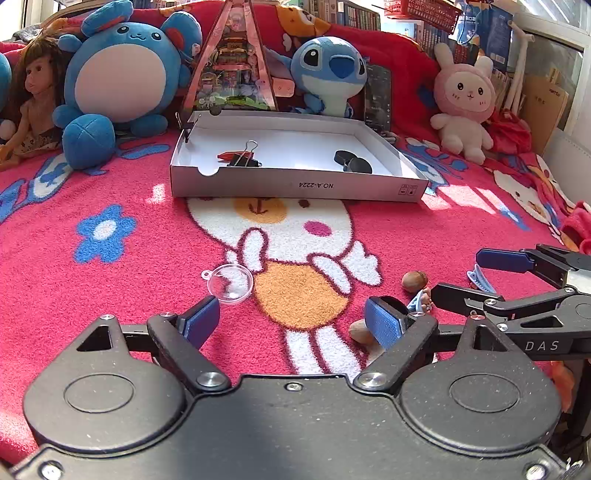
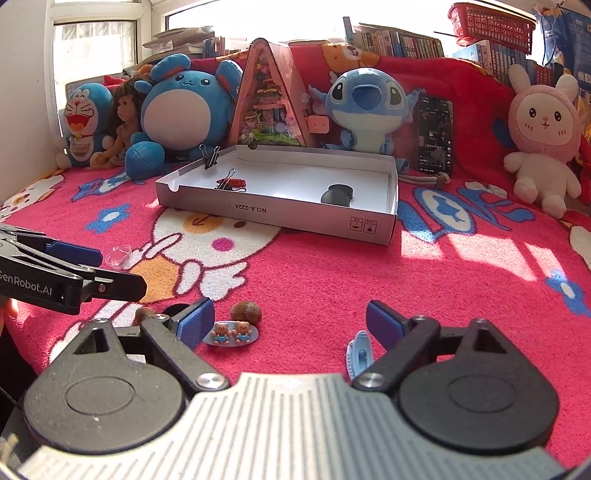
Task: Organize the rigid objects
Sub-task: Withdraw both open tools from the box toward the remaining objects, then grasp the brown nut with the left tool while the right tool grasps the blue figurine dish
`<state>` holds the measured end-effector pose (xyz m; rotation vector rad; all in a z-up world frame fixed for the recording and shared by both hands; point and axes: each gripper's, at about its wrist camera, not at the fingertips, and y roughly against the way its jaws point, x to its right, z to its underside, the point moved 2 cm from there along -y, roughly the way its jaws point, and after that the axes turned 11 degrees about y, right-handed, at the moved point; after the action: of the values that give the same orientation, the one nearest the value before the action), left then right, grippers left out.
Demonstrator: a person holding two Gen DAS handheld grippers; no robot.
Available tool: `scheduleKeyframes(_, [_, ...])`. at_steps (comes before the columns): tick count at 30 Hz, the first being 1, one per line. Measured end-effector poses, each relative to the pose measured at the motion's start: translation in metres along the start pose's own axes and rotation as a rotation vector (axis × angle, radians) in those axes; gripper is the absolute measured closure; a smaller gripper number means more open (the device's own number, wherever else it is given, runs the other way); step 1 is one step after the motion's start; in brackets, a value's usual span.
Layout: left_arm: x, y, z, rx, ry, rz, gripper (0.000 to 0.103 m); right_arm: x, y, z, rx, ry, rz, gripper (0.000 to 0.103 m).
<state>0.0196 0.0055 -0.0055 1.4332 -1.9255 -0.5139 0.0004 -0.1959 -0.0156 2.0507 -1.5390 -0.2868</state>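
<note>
A shallow white box lid [image 1: 295, 184] [image 2: 280, 214] lies on the pink blanket, holding binder clips [image 1: 243, 157] [image 2: 227, 183] and dark round pieces [image 1: 352, 161] [image 2: 336, 195]. My left gripper [image 1: 291, 321] hangs open over the blanket with nothing between its fingers; a clear plastic half-sphere [image 1: 229, 284] [image 2: 119, 256] lies just beyond its left finger, and a walnut [image 1: 360, 331] sits beside its right finger. My right gripper [image 2: 290, 321] is open low over the blanket. A bear hair clip [image 2: 233, 332] and a walnut [image 2: 246, 312] [image 1: 415, 280] lie by its left finger, a blue hair clip [image 2: 359, 353] [image 1: 480, 278] by its right.
Plush toys [image 1: 122, 81] [image 2: 369, 107], a doll [image 1: 35, 96] and a triangular display house [image 1: 232, 62] [image 2: 271, 99] line the back. A phone [image 2: 434, 134] leans behind the box. Book shelves and a red basket [image 2: 491, 22] stand beyond. Each gripper shows in the other's view [image 1: 524, 284] [image 2: 55, 269].
</note>
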Motion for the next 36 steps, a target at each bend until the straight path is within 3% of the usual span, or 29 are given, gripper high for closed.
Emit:
scheduleKeyframes(7, [0.005,0.006,0.011,-0.020,-0.020,0.026,0.030,-0.014,0.003,0.006,-0.008,0.062,-0.036,0.019])
scheduleKeyframes(12, [0.007,0.009,0.019,-0.032,-0.026,0.034,0.043,-0.024,0.002,0.007,-0.009,0.096,-0.058,0.022])
scheduleKeyframes(19, [0.017,0.007,0.022,-0.026,-0.040,0.059,0.045,-0.018,-0.006,0.006,-0.023,0.036,-0.067,0.032])
scheduleKeyframes(22, [0.021,0.004,0.023,-0.021,-0.050,0.068,0.056,-0.018,-0.010,0.004,-0.022,0.020,-0.083,0.035])
scheduleKeyframes(28, [0.025,-0.003,0.022,-0.023,-0.024,0.087,0.068,-0.016,-0.017,0.003,-0.033,-0.037,-0.092,0.059])
scheduleKeyframes(31, [0.025,-0.004,0.020,-0.021,0.006,0.096,0.082,-0.014,-0.016,0.003,-0.034,-0.051,-0.090,0.060])
scheduleKeyframes(36, [0.026,-0.004,0.019,-0.020,0.011,0.094,0.081,-0.009,-0.011,0.004,-0.029,-0.063,-0.045,0.060])
